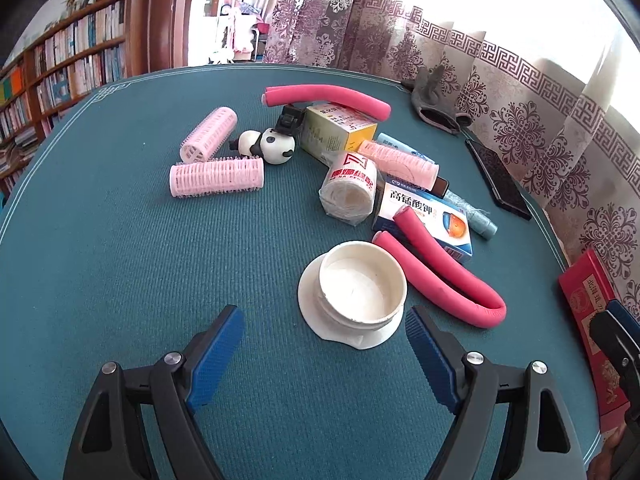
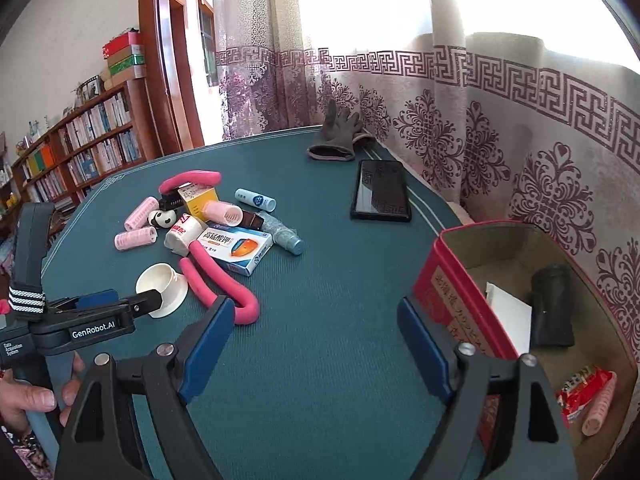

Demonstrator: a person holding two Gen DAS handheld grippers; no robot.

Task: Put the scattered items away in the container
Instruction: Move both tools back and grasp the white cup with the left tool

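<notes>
Right, from the left wrist view, the left hand-held gripper (image 1: 324, 356) hangs over the green felt-topped desk (image 1: 120, 260) with its blue-padded jaws spread wide and nothing between them. Just ahead of the fingertips sits a white plastic cup on its round flat base (image 1: 354, 296). Beside it, a bent pink foam curling rod (image 1: 444, 280) lies across a blue-and-white medicine box (image 1: 424, 216). Further back sit a wrapped white gauze roll (image 1: 350, 190), two pale pink ridged hair rollers (image 1: 216, 174), a small panda figurine (image 1: 266, 145) and a yellow-and-white carton (image 1: 338, 130), with another pink foam rod (image 1: 328, 96) on top of it. At the desk's right edge, the red cardboard box (image 1: 588, 320) shows.

Over on the right wrist view, the right hand-held gripper (image 2: 316, 344) is also wide apart and carrying nothing, hovering near the desk's front edge. The red cardboard box (image 2: 460, 300) stands open at the desk's right edge, just beside the right fingertip. Inside it lie a black pouch (image 2: 552, 304), a white card (image 2: 510, 316), a red packet (image 2: 584, 394) and a pink roller (image 2: 600, 408). A black phone (image 2: 380, 192) lies near the far right edge, with a grey glove (image 2: 336, 140) at the far edge.
</notes>
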